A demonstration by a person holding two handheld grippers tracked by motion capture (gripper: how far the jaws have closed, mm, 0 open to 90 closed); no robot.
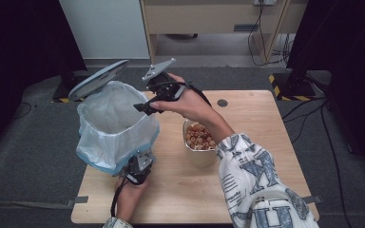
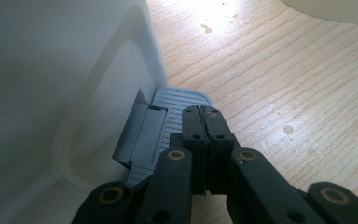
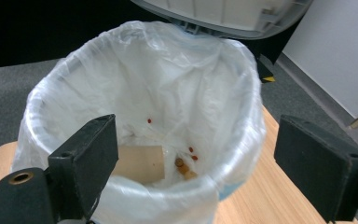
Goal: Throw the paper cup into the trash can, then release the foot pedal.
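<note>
The right gripper [image 1: 145, 108] is held over the rim of the lined bin [image 1: 116, 124], its jaws standing wide apart with nothing between them. In the right gripper view the two black jaws frame the mouth of the bin, and the white plastic liner [image 3: 177, 88] shows below them. At the bottom of the liner lie a piece of brown card [image 3: 140, 162], a small brown scrap [image 3: 184, 168] and a few red specks [image 3: 192, 153]. The grey lid [image 1: 97, 79] stands tipped up at the far side of the bin.

The left gripper [image 2: 204, 122] is low at the foot of the bin, jaws pressed together with nothing held. Its tips rest on the ribbed grey pedal [image 2: 175, 109] that juts from the base of the bin. In the high view the left hand [image 1: 129, 195] holds this gripper at the near side of the bin.

A pale container of small round brown pieces [image 1: 199, 138] stands on the wooden table [image 1: 247, 114], just to the right of the bin and under the right forearm.
</note>
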